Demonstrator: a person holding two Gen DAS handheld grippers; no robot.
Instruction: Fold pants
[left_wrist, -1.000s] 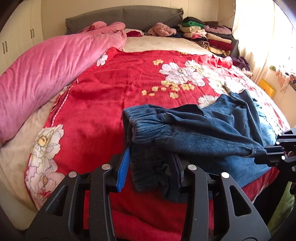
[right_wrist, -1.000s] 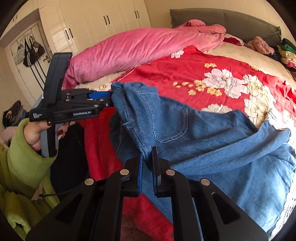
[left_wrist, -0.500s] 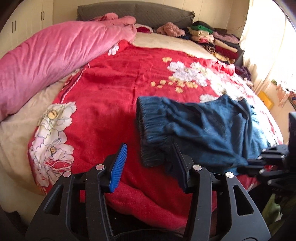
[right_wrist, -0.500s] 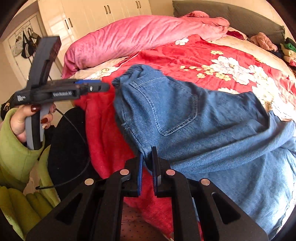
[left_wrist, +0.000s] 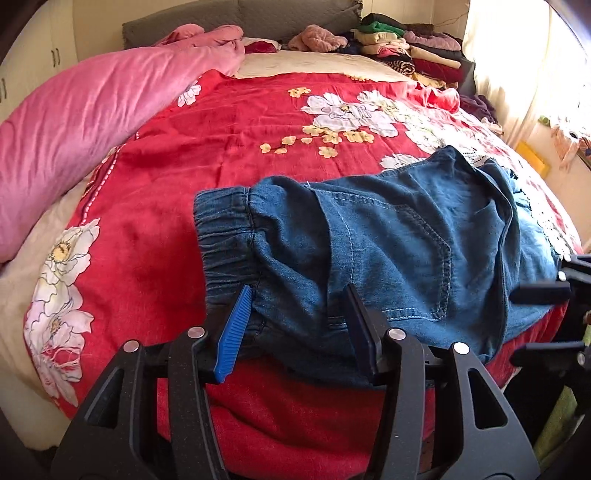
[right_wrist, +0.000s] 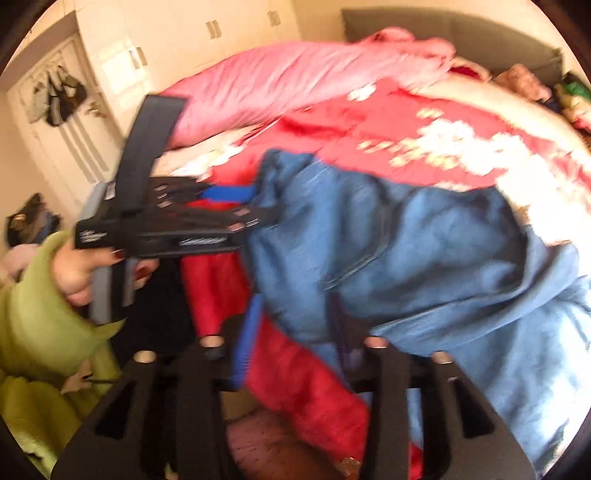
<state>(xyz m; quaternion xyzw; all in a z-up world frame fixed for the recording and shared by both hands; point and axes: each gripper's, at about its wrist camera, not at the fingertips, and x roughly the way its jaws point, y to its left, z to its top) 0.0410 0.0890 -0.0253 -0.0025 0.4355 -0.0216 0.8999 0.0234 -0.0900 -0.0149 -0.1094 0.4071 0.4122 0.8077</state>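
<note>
Pants (left_wrist: 388, 251) lie crosswise on bed (left_wrist: 229, 155), waistband left; both grippers, left (left_wrist: 299, 328) & right (right_wrist: 295, 343), just opened, jaws apart w/ denim between.

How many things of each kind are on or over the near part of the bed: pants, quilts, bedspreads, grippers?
Blue denim pants: 1
Pink quilt: 1
Red flowered bedspread: 1
Grippers: 2, left gripper and right gripper
Total: 5

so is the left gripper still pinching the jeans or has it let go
Cannot tell. In the left wrist view the left gripper has just been opening, its jaws wide apart around the waistband end of the jeans, but cloth hides whether either pad brushes the denim.
</note>
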